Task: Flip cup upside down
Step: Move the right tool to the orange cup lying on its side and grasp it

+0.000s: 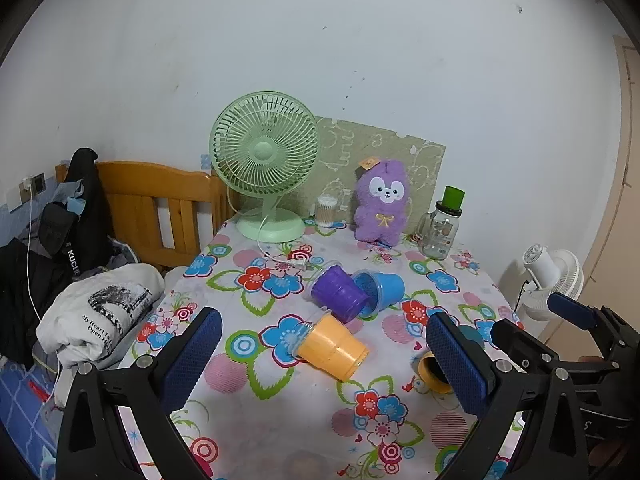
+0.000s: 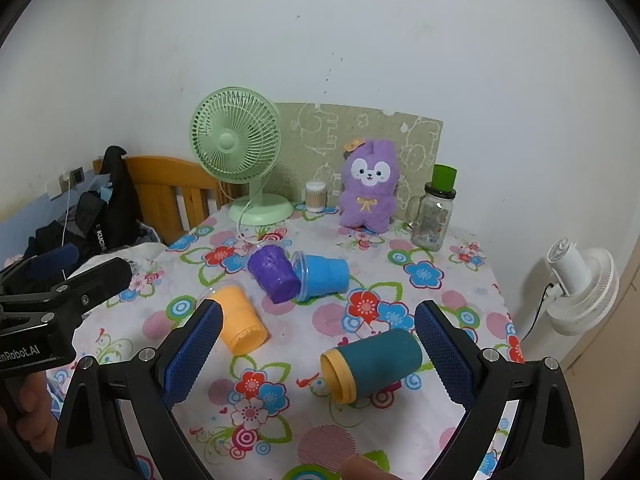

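Observation:
Several cups lie on their sides on the floral tablecloth [image 2: 280,420]. An orange cup [image 1: 332,347] [image 2: 240,320], a purple cup [image 1: 339,293] [image 2: 274,273] and a blue cup [image 1: 380,292] [image 2: 323,277] lie mid-table. A teal cup with a yellow rim [image 2: 374,362] lies nearest my right gripper [image 2: 318,356], which is open and empty just in front of it. In the left wrist view only its yellow rim [image 1: 430,372] shows beside my right finger. My left gripper [image 1: 324,364] is open and empty, near the orange cup.
At the table's back stand a green fan [image 1: 264,164], a cotton swab jar [image 1: 326,211], a purple plush [image 1: 382,202] and a glass bottle with a green cap [image 1: 442,226]. A bed with clothes [image 1: 96,312] is on the left. A white fan [image 2: 580,288] stands right of the table.

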{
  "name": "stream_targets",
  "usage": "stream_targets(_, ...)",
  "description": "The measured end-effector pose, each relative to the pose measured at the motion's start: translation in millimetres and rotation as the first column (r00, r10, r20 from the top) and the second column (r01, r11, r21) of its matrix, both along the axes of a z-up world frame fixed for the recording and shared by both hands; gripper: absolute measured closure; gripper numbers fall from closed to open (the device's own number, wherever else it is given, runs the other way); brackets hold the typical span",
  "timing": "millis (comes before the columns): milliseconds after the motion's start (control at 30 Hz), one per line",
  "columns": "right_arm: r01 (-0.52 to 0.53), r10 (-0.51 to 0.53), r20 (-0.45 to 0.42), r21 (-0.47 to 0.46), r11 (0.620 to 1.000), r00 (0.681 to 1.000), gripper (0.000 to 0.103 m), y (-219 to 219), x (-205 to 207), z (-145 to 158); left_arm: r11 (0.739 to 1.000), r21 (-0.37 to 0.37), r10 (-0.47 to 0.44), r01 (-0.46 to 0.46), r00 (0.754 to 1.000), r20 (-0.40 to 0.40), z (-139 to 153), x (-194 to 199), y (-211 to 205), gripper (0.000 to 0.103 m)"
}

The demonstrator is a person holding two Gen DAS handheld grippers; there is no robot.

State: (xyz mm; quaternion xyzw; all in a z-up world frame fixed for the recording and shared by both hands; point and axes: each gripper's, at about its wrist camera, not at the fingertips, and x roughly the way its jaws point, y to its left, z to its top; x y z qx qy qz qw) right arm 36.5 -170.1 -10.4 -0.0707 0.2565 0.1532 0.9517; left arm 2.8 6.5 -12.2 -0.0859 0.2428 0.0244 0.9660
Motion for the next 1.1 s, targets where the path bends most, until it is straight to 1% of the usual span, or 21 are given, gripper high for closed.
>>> stream_targets(367,-0.029,0.028,-0.043,-0.03,0.999,0.999,0.005,13.4,14.0,-12.4,1.0,-0.018,0.009,-0.01,0.999,-0.04,-11.2,11.2,9.0,0.0)
stream_targets(533,-0.065,0.061,-0.097,-0.043,0.997,0.993,0.005,25.6,32.4,-26.9,0.999,-0.029,0.028,-0.03,0.997,-0.068,-22.5,17.4,18.0,0.0)
stream_targets(667,-0.105,0.095,-0.155,-0.055,0.993,0.983,0.005,37.2,52.3,-44.6,0.998,-0.041,0.049,-0.055,0.991,-0.123,-37.3,28.6,29.4,0.0)
stream_targets(867,-0.172,0.143,-0.237,-0.109,0.979,0.961,0.005,58.9,74.4,-73.6,0.995,-0.057,0.069,-0.081,0.978,-0.198,-56.0,45.3,41.0,0.0)
stream_targets(1000,-0.229,0.179,-0.283,-0.152,0.962,0.942,0.005,74.6,83.7,-91.5,0.993,-0.069,0.07,-0.092,0.962,-0.264,-74.3,57.8,46.7,0.0)
stream_targets(1100,-0.267,0.207,-0.311,-0.164,0.95,0.928,0.005,85.8,91.9,-103.2,0.993,-0.069,0.073,-0.098,0.951,-0.301,-83.9,63.7,49.8,0.0)
